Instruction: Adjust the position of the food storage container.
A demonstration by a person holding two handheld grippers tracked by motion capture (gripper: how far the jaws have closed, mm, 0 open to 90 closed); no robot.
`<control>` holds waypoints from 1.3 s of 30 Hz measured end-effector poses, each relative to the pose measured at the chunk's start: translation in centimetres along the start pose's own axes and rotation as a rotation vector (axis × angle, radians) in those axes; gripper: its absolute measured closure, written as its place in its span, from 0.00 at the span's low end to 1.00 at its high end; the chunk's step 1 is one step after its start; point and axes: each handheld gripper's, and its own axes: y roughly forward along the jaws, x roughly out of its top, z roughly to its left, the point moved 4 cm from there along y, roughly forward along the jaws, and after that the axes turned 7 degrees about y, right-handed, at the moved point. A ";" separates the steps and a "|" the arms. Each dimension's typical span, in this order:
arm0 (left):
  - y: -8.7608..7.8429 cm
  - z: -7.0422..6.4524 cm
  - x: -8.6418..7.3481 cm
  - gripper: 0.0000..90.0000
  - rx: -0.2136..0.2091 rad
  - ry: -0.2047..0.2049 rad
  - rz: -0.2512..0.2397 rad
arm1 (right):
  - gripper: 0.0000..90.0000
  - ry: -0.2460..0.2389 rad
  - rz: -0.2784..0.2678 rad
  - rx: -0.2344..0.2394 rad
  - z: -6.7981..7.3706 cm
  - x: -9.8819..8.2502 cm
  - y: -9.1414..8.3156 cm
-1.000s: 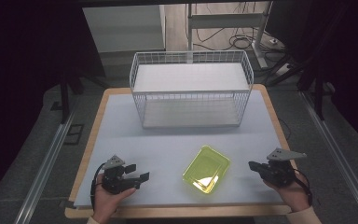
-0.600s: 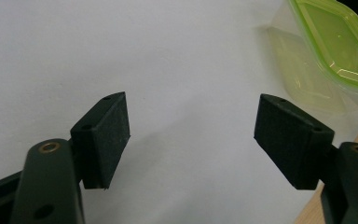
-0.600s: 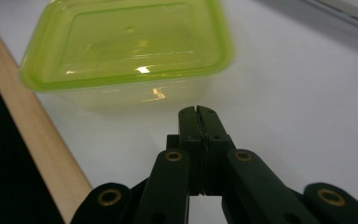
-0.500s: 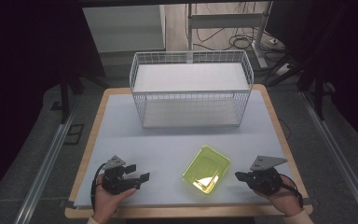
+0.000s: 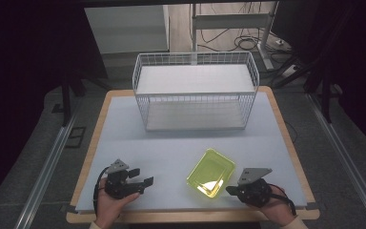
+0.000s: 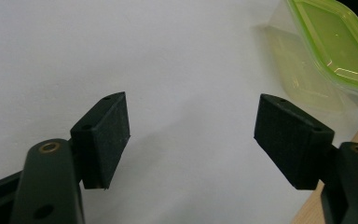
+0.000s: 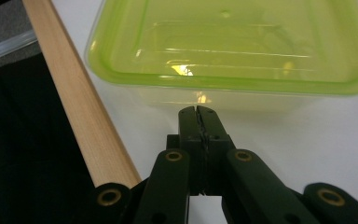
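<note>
Pointing your right gripper (image 7: 199, 111) at the tub (image 7: 233, 44), you have its jaws pressed together just short of the wall; your left gripper (image 6: 192, 135) gapes wide, empty.

We find a white wire basket (image 5: 195, 98) standing at the far middle of the table (image 5: 124, 138), whose white top has a wooden edge. Beyond it we note cables (image 5: 248, 44) on the floor.

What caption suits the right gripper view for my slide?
Right gripper, jaws shut, pointing at a green container near the table's wooden edge.
</note>
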 end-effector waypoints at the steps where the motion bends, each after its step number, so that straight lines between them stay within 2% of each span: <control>1: 0.0 0.0 0.0 0.29 0.000 0.000 0.000 | 1.00 -0.006 0.008 0.003 0.2 0.0 0.3; 10: 0.0 0.0 0.0 0.29 -0.001 0.002 0.000 | 1.00 -0.046 0.039 0.030 1.8 0.2 2.2; 15: 0.0 0.0 0.0 0.29 -0.002 0.001 -0.001 | 1.00 -0.051 0.045 0.030 2.1 0.3 2.7; 21: 0.0 0.0 0.0 0.29 -0.003 0.001 0.000 | 1.00 -0.063 0.030 0.019 2.8 0.7 3.1; 28: -0.1 0.0 0.0 0.29 -0.002 0.001 0.000 | 1.00 -0.066 0.000 -0.018 3.2 1.8 4.3; 39: 0.0 0.0 0.0 0.29 -0.002 0.004 0.005 | 1.00 -0.040 -0.041 -0.042 3.5 2.9 5.4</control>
